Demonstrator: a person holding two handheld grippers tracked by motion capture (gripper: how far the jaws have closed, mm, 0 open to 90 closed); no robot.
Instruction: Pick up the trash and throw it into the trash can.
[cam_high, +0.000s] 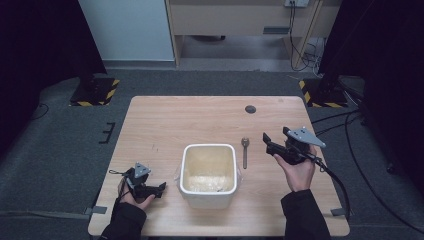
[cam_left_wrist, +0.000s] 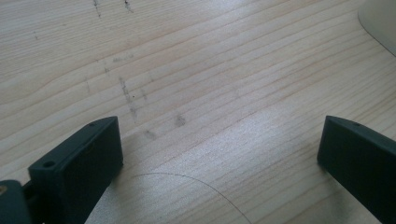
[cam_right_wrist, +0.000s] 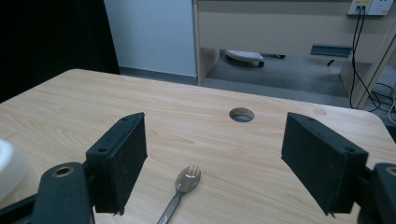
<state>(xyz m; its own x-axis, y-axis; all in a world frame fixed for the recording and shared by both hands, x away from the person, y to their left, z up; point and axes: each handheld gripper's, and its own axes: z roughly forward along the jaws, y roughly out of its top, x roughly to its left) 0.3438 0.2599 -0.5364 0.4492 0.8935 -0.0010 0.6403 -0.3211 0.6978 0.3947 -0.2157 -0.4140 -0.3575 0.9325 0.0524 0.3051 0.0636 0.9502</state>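
A light wooden table (cam_high: 165, 125) holds a white square container (cam_high: 208, 175) near its front edge, with pale food inside, and a metal spork (cam_high: 244, 151) lying just to the container's right, its head pointing away from the person. The left gripper (cam_high: 159, 188) rests low by the table's front left, jaws spread wide over bare wood with nothing between them. The right gripper (cam_high: 267, 140) hovers right of the spork, jaws also wide apart and empty.
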